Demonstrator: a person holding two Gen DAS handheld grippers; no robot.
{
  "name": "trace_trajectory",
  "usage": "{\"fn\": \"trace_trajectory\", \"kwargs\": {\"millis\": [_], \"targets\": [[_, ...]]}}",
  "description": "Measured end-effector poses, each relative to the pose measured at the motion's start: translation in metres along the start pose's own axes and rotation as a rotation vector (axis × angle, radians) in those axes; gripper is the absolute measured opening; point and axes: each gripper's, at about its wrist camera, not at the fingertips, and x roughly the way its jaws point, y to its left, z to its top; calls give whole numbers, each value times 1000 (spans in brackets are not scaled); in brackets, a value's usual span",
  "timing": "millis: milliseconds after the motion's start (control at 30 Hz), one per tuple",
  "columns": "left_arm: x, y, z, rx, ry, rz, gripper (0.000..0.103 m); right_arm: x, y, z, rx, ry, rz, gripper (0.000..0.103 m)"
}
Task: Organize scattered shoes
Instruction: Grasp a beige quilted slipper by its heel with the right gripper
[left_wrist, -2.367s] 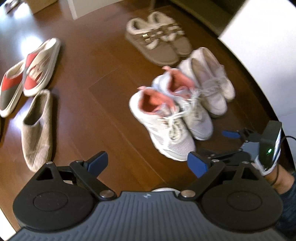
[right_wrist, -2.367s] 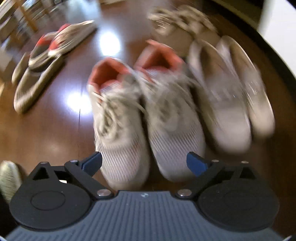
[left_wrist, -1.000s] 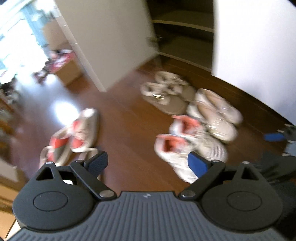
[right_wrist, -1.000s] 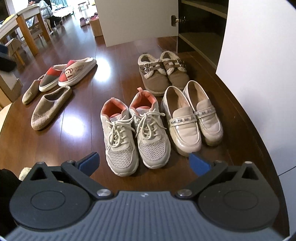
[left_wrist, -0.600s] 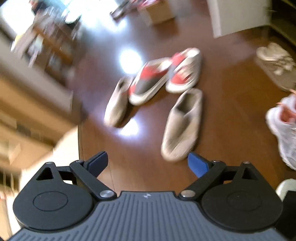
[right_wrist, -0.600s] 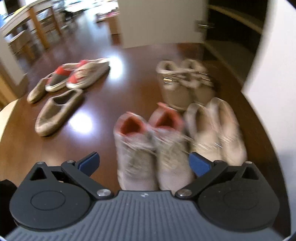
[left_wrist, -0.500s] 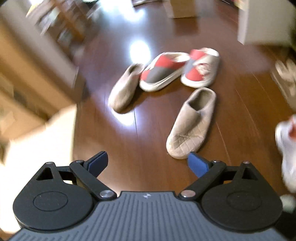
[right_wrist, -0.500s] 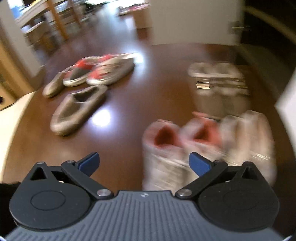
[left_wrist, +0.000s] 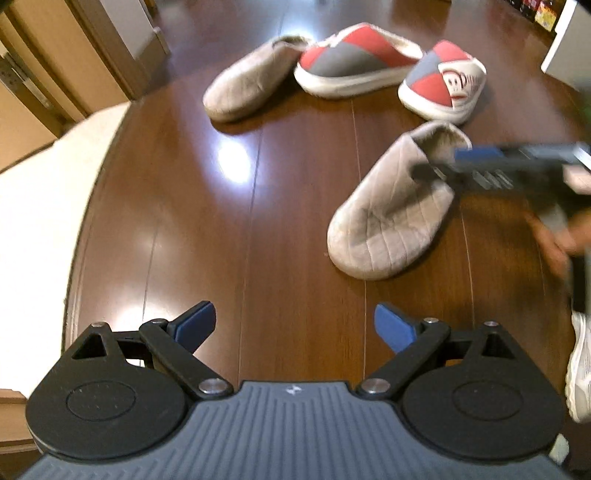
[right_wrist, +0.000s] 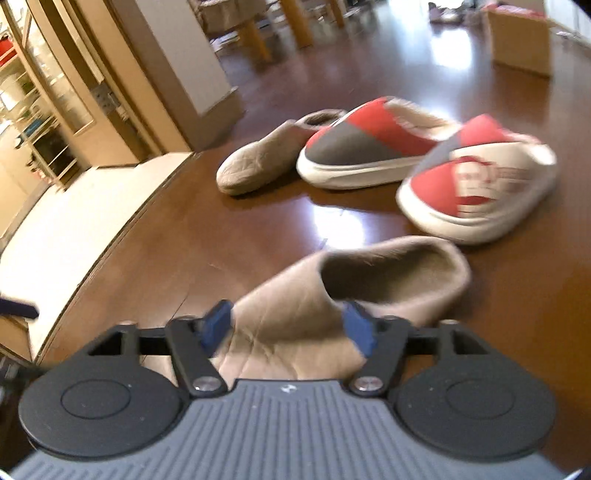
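A beige quilted slipper (left_wrist: 391, 218) lies on the dark wooden floor (left_wrist: 280, 192). My right gripper (right_wrist: 288, 330) has closed its blue pads around this slipper's upper (right_wrist: 295, 317); it shows blurred at the slipper's opening in the left wrist view (left_wrist: 480, 162). The second beige slipper (left_wrist: 247, 85) lies farther off beside two red-and-grey slippers (left_wrist: 354, 62) (left_wrist: 443, 85), also seen in the right wrist view (right_wrist: 373, 151) (right_wrist: 476, 184). My left gripper (left_wrist: 293, 326) is open and empty above bare floor.
A pale mat (left_wrist: 37, 206) borders the floor at the left. A white sneaker (left_wrist: 580, 373) shows at the right edge. A wall corner (right_wrist: 177, 66), table legs (right_wrist: 258, 37) and a cardboard box (right_wrist: 517, 37) stand at the back.
Both grippers swung left from the paired shoes to the slippers. My right gripper dropped to the near beige slipper and narrowed its jaws around it.
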Motion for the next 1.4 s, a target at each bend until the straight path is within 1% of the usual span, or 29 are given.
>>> {"fn": "trace_trajectory", "kwargs": {"millis": [67, 100, 133, 167, 200, 267, 333, 367, 433, 500, 533, 567, 633, 667, 700, 733, 767, 800, 833, 867, 900, 1067, 1100, 1133, 1167, 1200, 1233, 1300, 1400], "targets": [[5, 1, 1, -4, 14, 7, 95, 25, -8, 9, 0, 34, 13, 78], [6, 2, 2, -8, 19, 8, 95, 35, -12, 12, 12, 56, 59, 74], [6, 2, 3, -15, 23, 5, 95, 45, -16, 14, 26, 78, 108, 63], [8, 3, 4, -23, 27, 1, 95, 51, -18, 14, 27, 103, 141, 22], [9, 2, 5, -27, 32, -4, 95, 56, -19, 15, 27, 127, 173, 18], [11, -2, 7, -27, 43, -11, 95, 45, -25, 14, -20, 134, 235, 12], [12, -10, 11, -12, 44, -11, 95, 34, -30, 13, -56, 136, 276, 11], [12, -12, 12, -6, 44, -11, 95, 16, -35, 14, -103, 134, 292, 11], [13, -20, 15, 10, 48, -19, 95, -21, -49, 16, -208, 166, 292, 11], [15, -30, 18, 29, 54, -32, 95, -43, -59, 20, -284, 191, 279, 11], [16, -38, 20, 45, 58, -41, 95, -58, -67, 23, -360, 228, 257, 11], [16, -45, 21, 61, 59, -49, 95, -76, -77, 23, -486, 301, 200, 12], [15, -62, 24, 105, 47, -60, 95, -86, -94, 21, -613, 445, 113, 13], [15, -71, 25, 130, 39, -65, 95, -89, -104, 19, -640, 485, 71, 19], [14, -79, 26, 152, 30, -70, 95, -92, -112, 18, -651, 506, 32, 37], [14, -84, 28, 165, 23, -74, 95, -96, -127, 15, -637, 511, -48, 51], [13, -87, 29, 173, 19, -78, 95, -103, -144, 12, -563, 478, -146, 80], [12, -91, 31, 180, 12, -84, 95, -106, -151, 12, -512, 446, -187, 91], [12, -94, 33, 185, 5, -92, 95, -117, -164, 9, -389, 356, -239, 92], [11, -96, 35, 187, 2, -100, 95, -131, -179, 3, -208, 251, -272, 96], [12, -98, 38, 185, 2, -109, 95, -138, -188, -5, -74, 193, -285, 102], [20, -103, 47, 156, 36, -149, 95, -139, -212, -55, 512, -31, -374, 102], [21, -104, 48, 155, 41, -155, 95, -129, -215, -60, 590, -46, -380, 96], [21, -106, 49, 155, 44, -161, 95, -125, -215, -60, 604, -52, -380, 89], [21, -109, 49, 159, 46, -165, 95, -114, -214, -62, 618, -64, -404, 55], [21, -112, 49, 168, 43, -163, 95, -106, -215, -63, 611, -48, -442, 29], [20, -114, 49, 176, 40, -160, 95, -97, -216, -63, 602, -31, -479, 26], [19, -116, 49, 185, 36, -156, 95, -98, -219, -63, 561, -30, -474, 21], [19, -117, 48, 185, 38, -155, 95, -112, -232, -62, 481, -11, -469, 21]]}}
